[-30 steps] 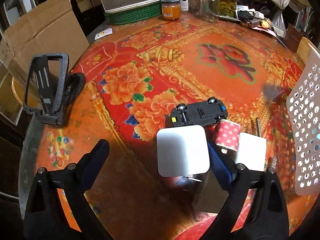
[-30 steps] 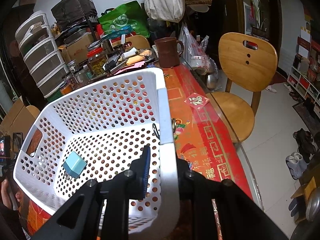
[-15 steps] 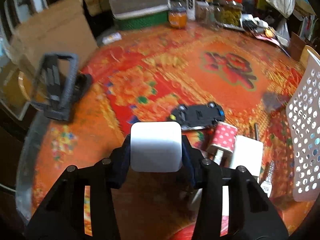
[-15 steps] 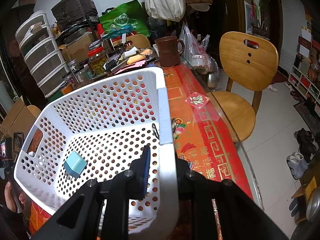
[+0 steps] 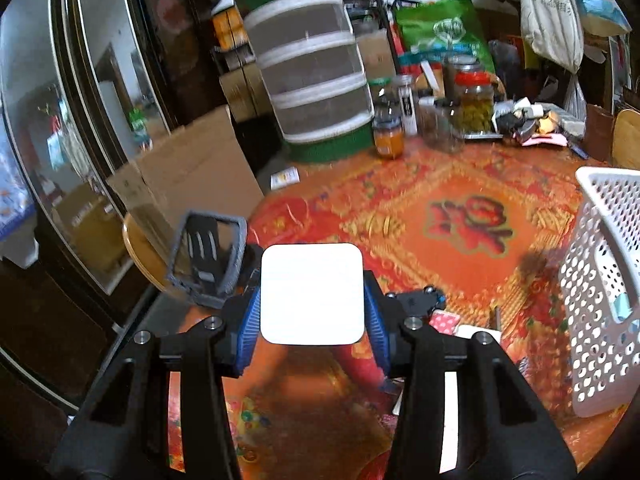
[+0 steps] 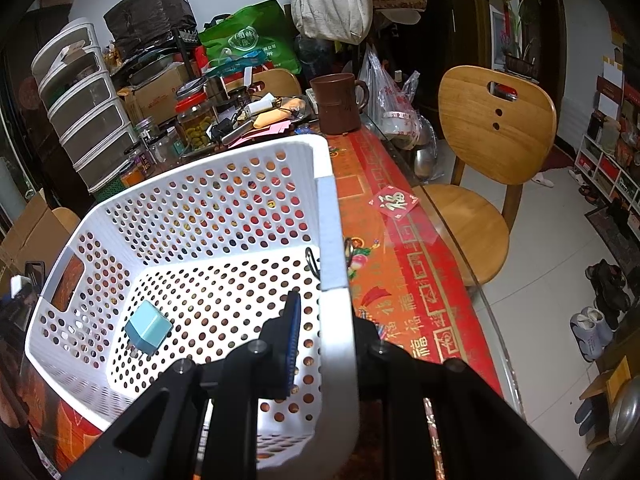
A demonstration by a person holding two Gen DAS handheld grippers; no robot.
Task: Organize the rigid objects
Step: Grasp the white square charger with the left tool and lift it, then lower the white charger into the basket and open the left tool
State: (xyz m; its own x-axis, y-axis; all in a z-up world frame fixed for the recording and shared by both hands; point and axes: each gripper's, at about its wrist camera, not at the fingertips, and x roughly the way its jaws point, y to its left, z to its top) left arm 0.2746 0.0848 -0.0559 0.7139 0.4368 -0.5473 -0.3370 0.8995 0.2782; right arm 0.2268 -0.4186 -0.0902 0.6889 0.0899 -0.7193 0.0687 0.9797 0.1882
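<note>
My left gripper (image 5: 312, 320) is shut on a white square block (image 5: 312, 294) and holds it lifted above the red patterned table (image 5: 440, 216). Below it on the table lie a black toy car (image 5: 420, 302), a pink dotted roll (image 5: 444, 322) and a white charger (image 5: 476, 332). The white perforated basket (image 5: 600, 292) stands at the right. My right gripper (image 6: 324, 336) is shut on the basket's near wall (image 6: 336, 320). A light blue cube (image 6: 147, 327) lies inside the basket.
A black phone stand (image 5: 208, 260) stands at the table's left edge. Jars (image 5: 472, 100) and a stacked drawer unit (image 5: 312, 68) crowd the far side. A brown mug (image 6: 338, 104) and a wooden chair (image 6: 492, 128) are beyond the basket.
My left gripper closed on the white block and lifted it off the table, tilting upward. The right gripper kept its hold on the basket wall.
</note>
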